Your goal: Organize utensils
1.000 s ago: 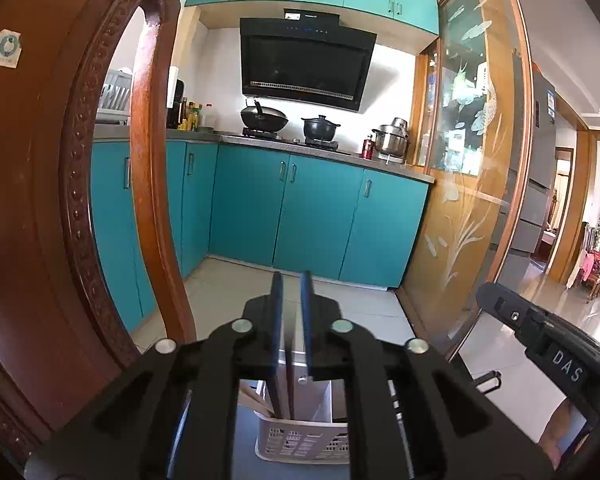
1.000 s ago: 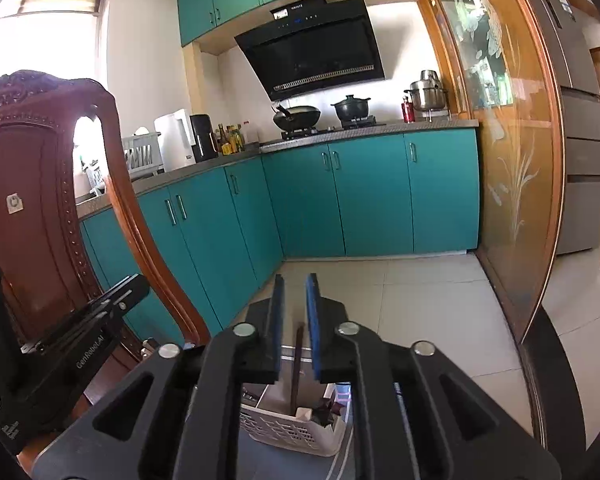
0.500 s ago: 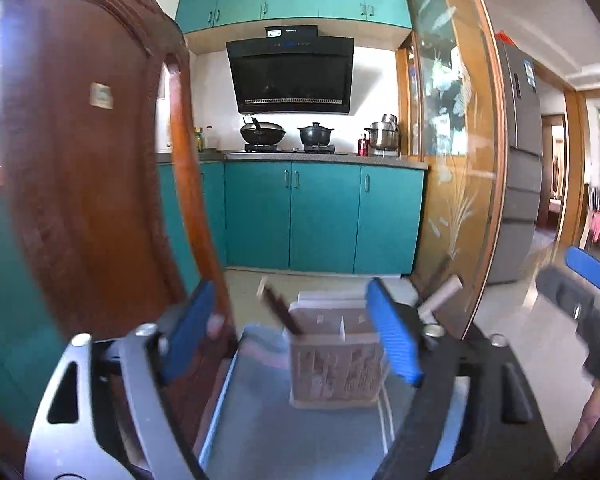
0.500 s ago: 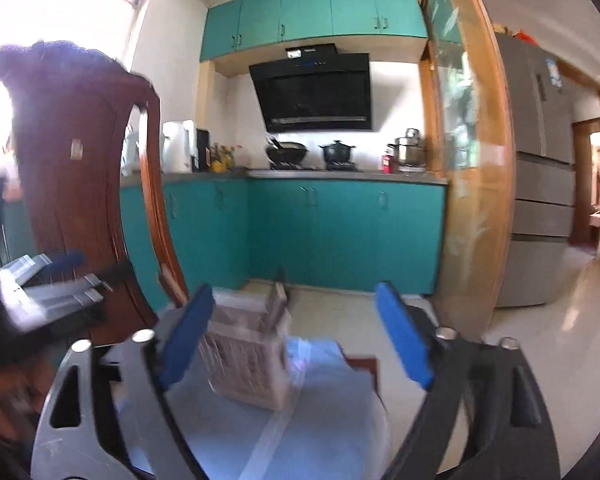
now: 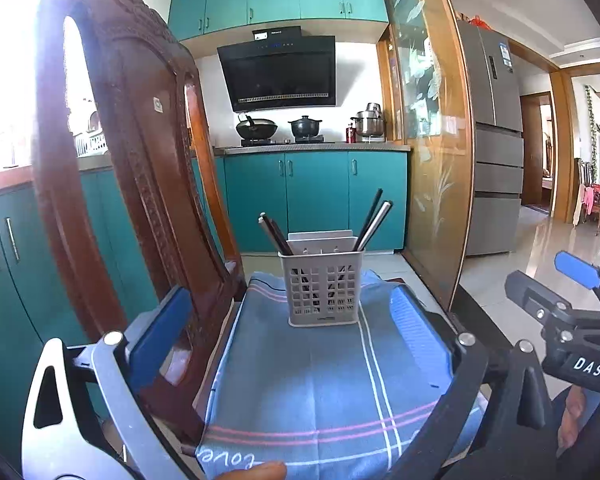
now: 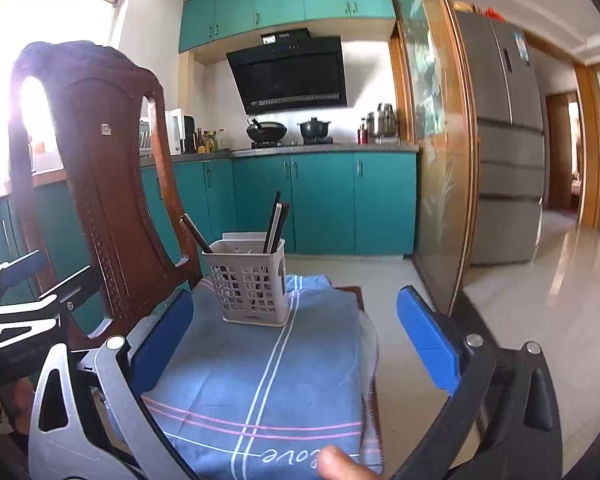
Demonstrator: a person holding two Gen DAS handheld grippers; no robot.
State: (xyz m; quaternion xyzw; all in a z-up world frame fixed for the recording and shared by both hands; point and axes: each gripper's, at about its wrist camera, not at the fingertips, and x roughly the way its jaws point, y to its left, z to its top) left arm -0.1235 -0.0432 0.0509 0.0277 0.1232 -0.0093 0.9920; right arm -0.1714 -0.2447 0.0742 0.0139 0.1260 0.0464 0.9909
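Chopsticks point(image 5: 370, 222) upright in white slotted caddy point(image 5: 322, 288) on blue striped cloth point(image 5: 324, 376), left gripper point(image 5: 288, 332) and right gripper point(image 6: 296, 336) short of caddy, jaws just spread wide, nothing between, condiment bottles point(image 6: 206, 140) beyond caddy in right view only.

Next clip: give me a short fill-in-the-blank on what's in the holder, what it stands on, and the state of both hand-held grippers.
1. The white utensil holder stands on a blue striped ____.
2. The chopsticks in the holder stand leaning, with their tips pointing ____.
3. The left hand-held gripper and the right hand-held gripper, whose jaws have just been opening, hold ____.

Missing words: cloth; up; nothing
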